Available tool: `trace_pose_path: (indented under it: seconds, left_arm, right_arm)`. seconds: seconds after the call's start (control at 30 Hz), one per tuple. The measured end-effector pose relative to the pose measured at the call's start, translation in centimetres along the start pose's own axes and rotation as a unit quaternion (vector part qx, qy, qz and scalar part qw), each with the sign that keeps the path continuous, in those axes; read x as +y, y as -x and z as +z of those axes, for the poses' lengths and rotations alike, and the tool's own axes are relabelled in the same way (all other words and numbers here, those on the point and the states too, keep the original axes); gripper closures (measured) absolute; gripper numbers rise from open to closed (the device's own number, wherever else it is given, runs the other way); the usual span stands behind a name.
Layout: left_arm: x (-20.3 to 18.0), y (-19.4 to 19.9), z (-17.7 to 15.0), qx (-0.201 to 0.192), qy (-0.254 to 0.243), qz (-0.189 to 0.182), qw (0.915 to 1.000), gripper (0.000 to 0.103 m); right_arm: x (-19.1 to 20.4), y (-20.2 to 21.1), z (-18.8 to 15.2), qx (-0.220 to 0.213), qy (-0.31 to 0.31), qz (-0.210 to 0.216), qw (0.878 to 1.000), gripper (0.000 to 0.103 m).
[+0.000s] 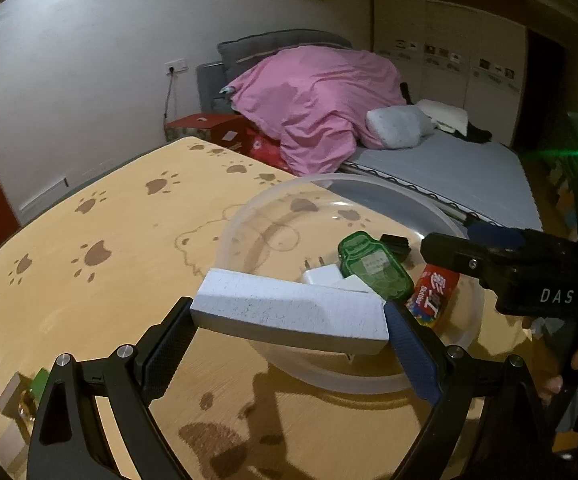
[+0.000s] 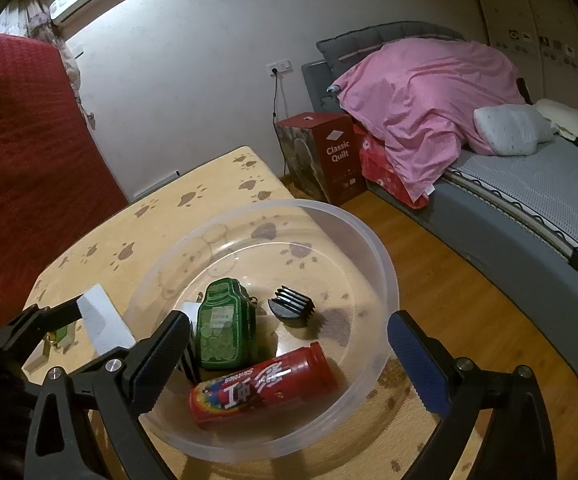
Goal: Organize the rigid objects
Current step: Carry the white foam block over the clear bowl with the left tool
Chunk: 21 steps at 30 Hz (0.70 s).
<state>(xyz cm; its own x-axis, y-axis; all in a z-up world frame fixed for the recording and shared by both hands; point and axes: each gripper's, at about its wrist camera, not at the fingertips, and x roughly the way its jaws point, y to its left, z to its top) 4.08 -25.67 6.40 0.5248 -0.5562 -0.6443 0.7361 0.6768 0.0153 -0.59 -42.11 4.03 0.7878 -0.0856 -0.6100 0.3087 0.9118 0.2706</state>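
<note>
Left gripper (image 1: 289,320) is clamped across the long ends of a white rectangular block (image 1: 289,314), jaws spread wide to fit it, pads pressed on both ends. The block hangs tilted over the near rim of the clear plastic bowl (image 1: 249,216), off the surface (image 1: 89,280).

Right gripper (image 2: 289,354) has its jaws spread, nothing between the pads. It hovers over the near side of the bowl, one finger either side of the rim.

In the bowl: green bottle-shaped tin (image 2: 223,330) lying flat, red candy tube (image 2: 265,386) on its side near the front wall, black clipper comb attachment (image 2: 291,304) toward the middle, white plug adapter (image 1: 323,276) partly hidden behind the tin.

On the surface left of the bowl: a small green-and-gold item (image 2: 59,336) and a pale flat piece beside it, too hidden to identify.

The surface has a paw-print pattern. Bed with pink quilt (image 2: 421,92) behind.
</note>
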Motion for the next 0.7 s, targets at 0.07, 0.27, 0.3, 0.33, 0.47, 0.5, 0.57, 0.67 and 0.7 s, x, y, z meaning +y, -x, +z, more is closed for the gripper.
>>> trace_pose_path:
  seconds: [0.07,0.27,0.3,0.33,0.47,0.5,0.57,0.67,0.7]
  left_arm:
    - [-0.13,-0.17,-0.02,0.001,-0.004,-0.010,0.9999,0.010]
    - [-0.37,-0.07,0.06,-0.005,-0.007,-0.027,0.9996,0.010]
    - [-0.37,0.01,0.04,-0.006,-0.006,-0.027,0.9996,0.010]
    - [-0.36,0.01,0.01,-0.006,-0.006,-0.026,0.9996,0.010]
    - [-0.29,0.06,-0.10,-0.007,-0.004,-0.023,0.9997,0.010]
    - [-0.21,0.06,-0.15,-0.006,-0.002,-0.023,0.9997,0.010]
    - [-0.03,0.15,-0.29,-0.005,0.002,-0.023,0.9997,0.010]
    - [0.01,0.18,-0.35,-0.007,0.000,-0.025,0.9997,0.010]
    - [-0.05,0.20,-0.37,-0.008,-0.001,-0.029,0.9996,0.010]
  right_arm:
    - [0.00,-0.03,0.01,0.000,0.000,0.000,1.000,0.002]
    - [0.01,-0.05,0.03,0.000,0.000,0.001,1.000,0.002]
    - [0.00,-0.03,0.00,0.000,0.000,0.001,1.000,0.002]
    - [0.01,-0.02,-0.01,0.000,0.001,0.001,1.000,0.002]
    - [0.03,-0.01,-0.06,0.001,0.002,0.003,1.000,0.002]
    - [0.03,0.00,-0.05,0.001,0.002,0.003,1.000,0.002]
    - [0.03,-0.01,-0.07,0.000,0.002,0.003,1.000,0.002]
    - [0.04,-0.02,-0.09,0.000,0.002,0.003,1.000,0.002]
    - [0.03,-0.02,-0.09,0.001,0.002,0.003,1.000,0.002]
